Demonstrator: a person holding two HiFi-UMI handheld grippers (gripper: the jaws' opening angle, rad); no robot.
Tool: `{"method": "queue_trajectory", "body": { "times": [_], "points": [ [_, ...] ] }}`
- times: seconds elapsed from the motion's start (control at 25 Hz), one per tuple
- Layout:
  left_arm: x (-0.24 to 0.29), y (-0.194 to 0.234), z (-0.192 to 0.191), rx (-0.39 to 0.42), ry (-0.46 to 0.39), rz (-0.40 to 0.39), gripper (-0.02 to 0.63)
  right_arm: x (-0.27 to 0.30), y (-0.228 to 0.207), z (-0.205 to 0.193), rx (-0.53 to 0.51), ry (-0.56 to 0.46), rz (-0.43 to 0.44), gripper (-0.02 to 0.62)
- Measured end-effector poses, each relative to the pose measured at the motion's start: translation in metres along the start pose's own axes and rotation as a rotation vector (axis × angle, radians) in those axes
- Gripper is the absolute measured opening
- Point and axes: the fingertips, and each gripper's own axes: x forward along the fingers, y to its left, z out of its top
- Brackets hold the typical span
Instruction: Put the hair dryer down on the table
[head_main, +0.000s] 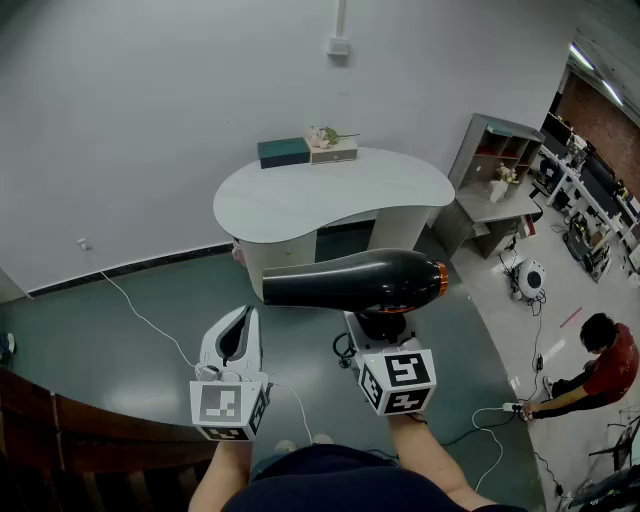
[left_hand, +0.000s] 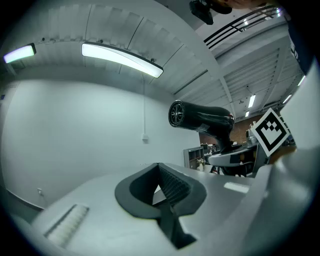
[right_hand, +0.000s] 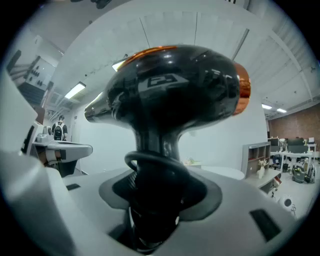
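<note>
A black hair dryer (head_main: 350, 280) with an orange ring at its rear hangs in the air in front of the white kidney-shaped table (head_main: 330, 195), barrel level and nozzle pointing left. My right gripper (head_main: 380, 325) is shut on its handle from below; in the right gripper view the handle (right_hand: 152, 150) and a loop of cord fill the gap of the gripper (right_hand: 152, 200). My left gripper (head_main: 243, 318) is to the left of the dryer, shut and holding nothing. From the left gripper view the hair dryer (left_hand: 202, 117) shows to the right, beyond the gripper (left_hand: 162, 187).
On the table's far edge lie a dark green box (head_main: 283, 152) and a pale box with flowers (head_main: 332, 145). A shelf unit (head_main: 495, 165) stands to the right. A person in red (head_main: 600, 360) sits on the floor among cables. A wooden railing (head_main: 60, 430) runs at the lower left.
</note>
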Motion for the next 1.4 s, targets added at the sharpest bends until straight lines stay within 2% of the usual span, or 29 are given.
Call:
{"method": "queue_trajectory", "body": {
  "times": [0.32, 0.68, 0.88, 1.2, 1.4],
  "points": [
    [0.006, -0.015, 0.001, 0.015, -0.008, 0.016, 0.011, -0.006, -0.021, -0.004, 0.034, -0.03, 0.012, 0.238],
    [0.028, 0.008, -0.008, 0.007, -0.008, 0.033, 0.011, 0.025, -0.03, -0.011, 0.039, -0.016, -0.005, 0.236],
    [0.059, 0.035, -0.011, 0.001, -0.021, 0.019, 0.011, 0.066, -0.032, -0.008, 0.035, -0.02, -0.022, 0.236],
    [0.144, 0.11, -0.021, -0.001, -0.007, 0.012, 0.011, 0.175, -0.039, 0.004, 0.044, -0.046, -0.065, 0.236],
    [0.2, 0.148, -0.02, 0.012, -0.028, -0.033, 0.011, 0.234, -0.045, 0.014, 0.044, -0.054, -0.099, 0.236]
  ]
}}
